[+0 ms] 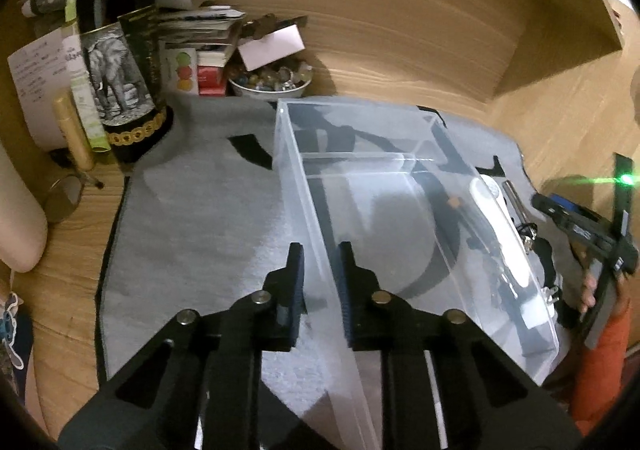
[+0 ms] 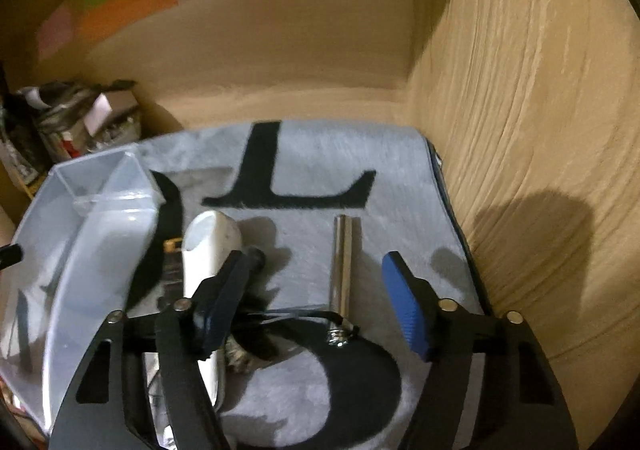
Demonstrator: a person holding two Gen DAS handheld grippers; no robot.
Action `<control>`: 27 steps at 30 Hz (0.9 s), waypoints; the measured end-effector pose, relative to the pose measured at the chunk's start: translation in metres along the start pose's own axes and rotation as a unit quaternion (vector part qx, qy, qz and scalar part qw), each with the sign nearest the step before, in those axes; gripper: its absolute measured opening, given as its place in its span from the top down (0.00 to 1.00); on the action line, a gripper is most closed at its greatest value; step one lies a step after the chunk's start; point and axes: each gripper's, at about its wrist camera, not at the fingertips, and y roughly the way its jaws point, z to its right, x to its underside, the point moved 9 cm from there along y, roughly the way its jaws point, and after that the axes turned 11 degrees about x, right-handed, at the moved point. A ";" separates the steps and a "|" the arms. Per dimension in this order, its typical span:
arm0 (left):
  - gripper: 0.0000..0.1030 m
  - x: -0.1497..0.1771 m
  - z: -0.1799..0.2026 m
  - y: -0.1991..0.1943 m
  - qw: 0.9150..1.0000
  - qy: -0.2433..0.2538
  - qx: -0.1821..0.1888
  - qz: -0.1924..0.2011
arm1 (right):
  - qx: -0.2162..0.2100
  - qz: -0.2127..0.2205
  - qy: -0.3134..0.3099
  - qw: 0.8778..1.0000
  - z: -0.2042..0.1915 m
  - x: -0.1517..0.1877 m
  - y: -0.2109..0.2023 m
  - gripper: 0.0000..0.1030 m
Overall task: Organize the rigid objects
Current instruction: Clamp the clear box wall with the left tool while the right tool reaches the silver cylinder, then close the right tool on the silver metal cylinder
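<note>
We are working over a grey mat (image 1: 192, 209) with big black letters, laid on a wooden desk, and a clear plastic bin (image 1: 360, 177) is standing on the middle of it. Our left gripper (image 1: 321, 282) is clamping its two pads on the bin's near side wall, one finger (image 1: 294, 274) outside the bin and the other inside.

Our right gripper (image 2: 316, 302) is hanging over the mat just to the right of the bin (image 2: 92, 217), its blue pads standing apart and touching nothing. Between them, lying on the mat, we are seeing a shiny metal tube (image 2: 342, 262) with a dark cord trailing from its near end. Beside the bin's right wall a long white plastic object (image 2: 208, 250) is resting on the mat, partly behind the left finger (image 2: 224, 290) of that gripper. From the left view the same white object (image 1: 500, 226) and tube (image 1: 516, 201) are lying outside the bin, on its far side.

Beyond the bin, at the back left, a dark bottle (image 1: 116, 49) with an elephant label is standing beside a bowl of small stones (image 1: 272, 81).
</note>
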 end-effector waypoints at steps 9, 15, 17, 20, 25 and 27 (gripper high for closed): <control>0.88 -0.001 0.004 0.001 1.000 0.018 -0.001 0.004 | 0.002 -0.099 0.010 0.995 0.011 0.019 0.051 0.68; 0.88 -0.001 0.003 0.001 1.000 0.014 0.005 0.003 | -0.004 -0.084 -0.019 0.996 -0.001 0.022 0.048 0.86; 0.88 -0.001 0.003 0.001 1.000 0.015 0.004 0.003 | -0.001 -0.079 -0.024 0.997 -0.002 0.021 0.048 0.86; 0.88 -0.001 0.003 0.001 1.000 0.018 -0.001 0.004 | -0.009 -0.071 -0.019 0.997 -0.002 0.018 0.043 0.86; 0.88 -0.001 0.005 0.001 1.000 0.022 -0.008 0.008 | -0.010 -0.032 -0.021 0.999 -0.002 0.006 0.017 0.86; 0.88 -0.001 0.004 0.001 1.000 0.023 -0.010 0.010 | -0.012 -0.014 -0.021 1.000 -0.003 -0.001 0.000 0.86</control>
